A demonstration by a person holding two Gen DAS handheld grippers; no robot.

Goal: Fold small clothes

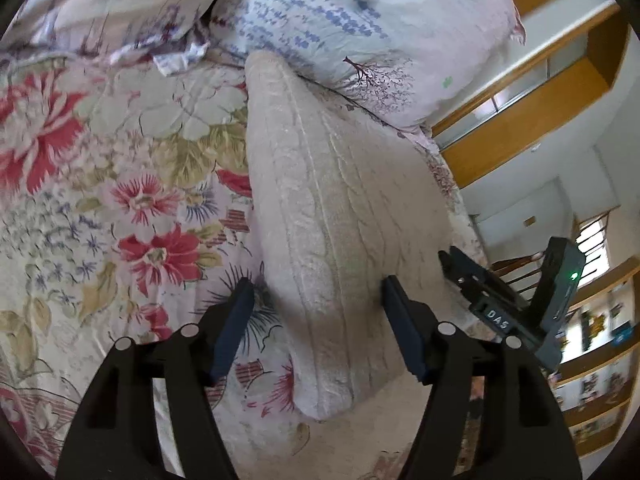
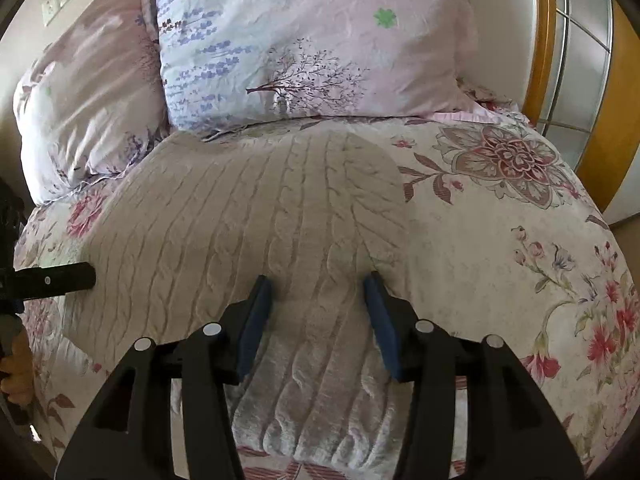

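Observation:
A beige cable-knit garment (image 1: 340,216) lies flat on a floral bedspread (image 1: 120,200). It also shows in the right wrist view (image 2: 248,216), spread wide. My left gripper (image 1: 318,284) is open, its jaws straddling the garment's near edge. My right gripper (image 2: 318,280) is open over the garment's near part, jaws either side of a cable rib. The right gripper shows in the left wrist view (image 1: 460,264) at the garment's right side. A finger of the left gripper (image 2: 60,278) pokes in at the garment's left edge.
Two pillows (image 2: 312,40) lie beyond the garment at the bed's head. A wooden wardrobe (image 1: 540,112) and shelves (image 1: 600,340) stand past the bed's right edge. The bedspread (image 2: 500,240) extends to the right of the garment.

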